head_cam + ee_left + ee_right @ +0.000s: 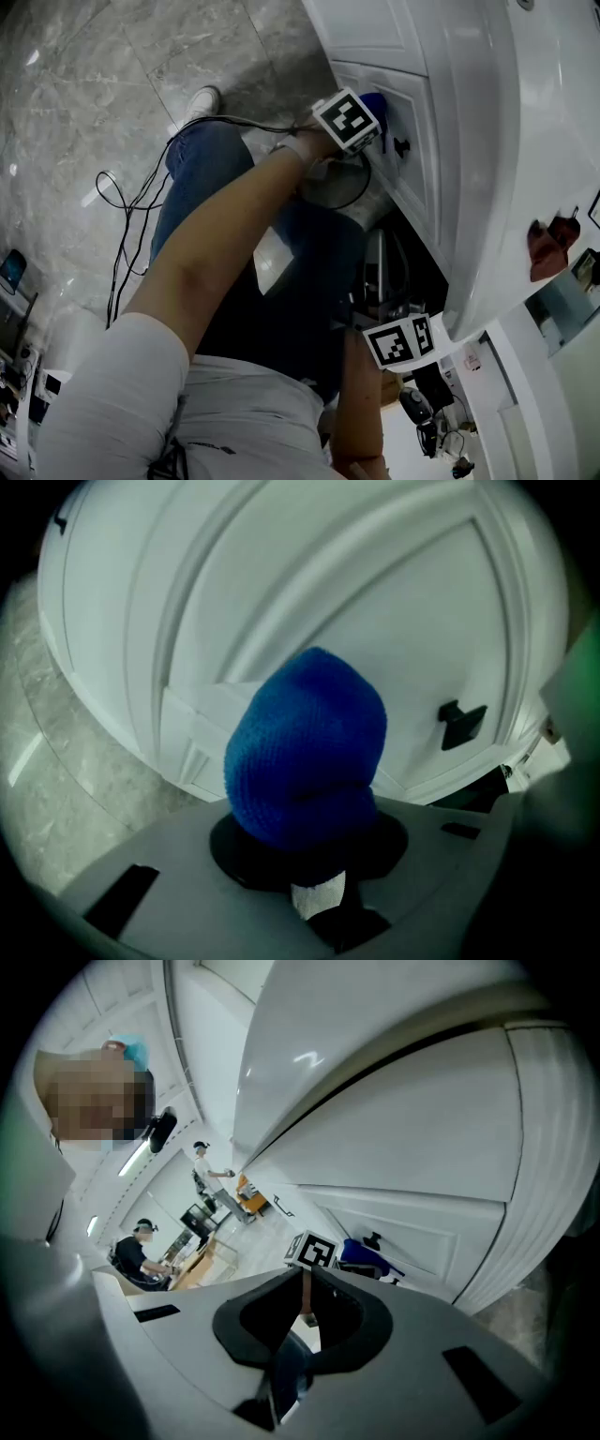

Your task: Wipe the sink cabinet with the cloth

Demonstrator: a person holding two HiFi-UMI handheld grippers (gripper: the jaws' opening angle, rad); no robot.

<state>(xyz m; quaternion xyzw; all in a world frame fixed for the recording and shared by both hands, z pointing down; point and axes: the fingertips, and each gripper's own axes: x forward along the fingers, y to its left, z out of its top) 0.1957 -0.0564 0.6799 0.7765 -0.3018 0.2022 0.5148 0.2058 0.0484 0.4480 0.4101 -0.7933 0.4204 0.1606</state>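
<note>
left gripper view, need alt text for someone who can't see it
A bunched blue knitted cloth, clamped in the left hand-held gripper, fills the centre in front of a white panelled cabinet door. A small black knob sits on the door to the right of the cloth, and grey marble floor shows at lower left.

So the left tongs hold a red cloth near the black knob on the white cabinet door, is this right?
Not quite. The left gripper view shows the cloth is blue, not red. The left tongs do hold it near the black knob on the white cabinet door.
</note>
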